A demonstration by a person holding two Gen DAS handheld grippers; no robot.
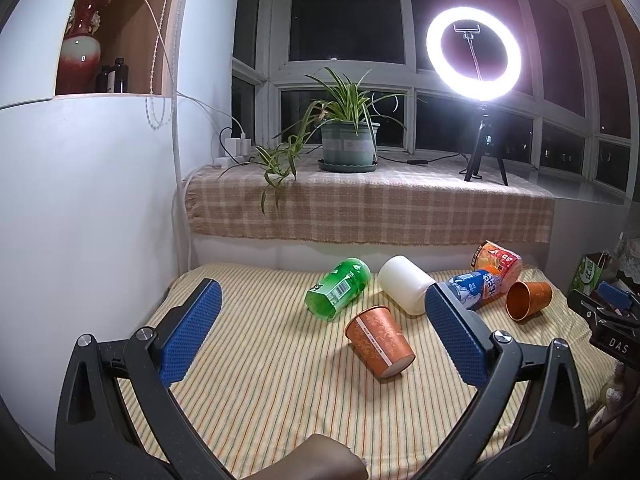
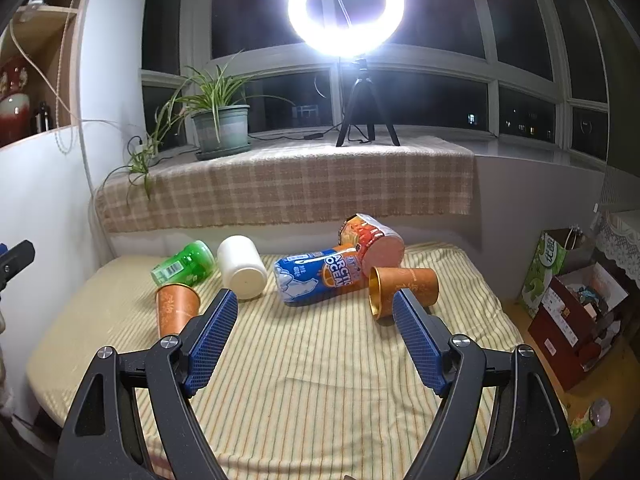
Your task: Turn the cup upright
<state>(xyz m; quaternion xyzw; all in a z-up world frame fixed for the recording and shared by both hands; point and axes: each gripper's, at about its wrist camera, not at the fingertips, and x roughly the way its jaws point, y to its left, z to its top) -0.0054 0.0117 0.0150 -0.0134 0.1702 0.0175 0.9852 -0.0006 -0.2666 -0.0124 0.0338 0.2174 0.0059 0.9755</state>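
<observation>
Several cups lie tipped over on a striped cloth (image 1: 280, 380). An orange patterned cup (image 1: 379, 342) lies nearest my left gripper (image 1: 320, 308), which is open and empty just in front of it. Behind it lie a green cup (image 1: 338, 286), a white cup (image 1: 406, 283), a blue-and-orange Arctic Ocean cup (image 1: 478, 284), a red-orange cup (image 1: 500, 260) and a second orange cup (image 1: 528, 300). My right gripper (image 2: 314, 310) is open and empty, short of the blue cup (image 2: 320, 278), with the second orange cup (image 2: 402, 290) by its right finger. The first orange cup (image 2: 176, 308) is at left.
A checked-cloth window ledge (image 1: 368, 204) behind carries a potted plant (image 1: 348, 140) and a lit ring light on a tripod (image 1: 474, 56). A white wall (image 1: 80, 200) bounds the left. Boxes and a green bag (image 2: 550, 268) stand on the floor at right.
</observation>
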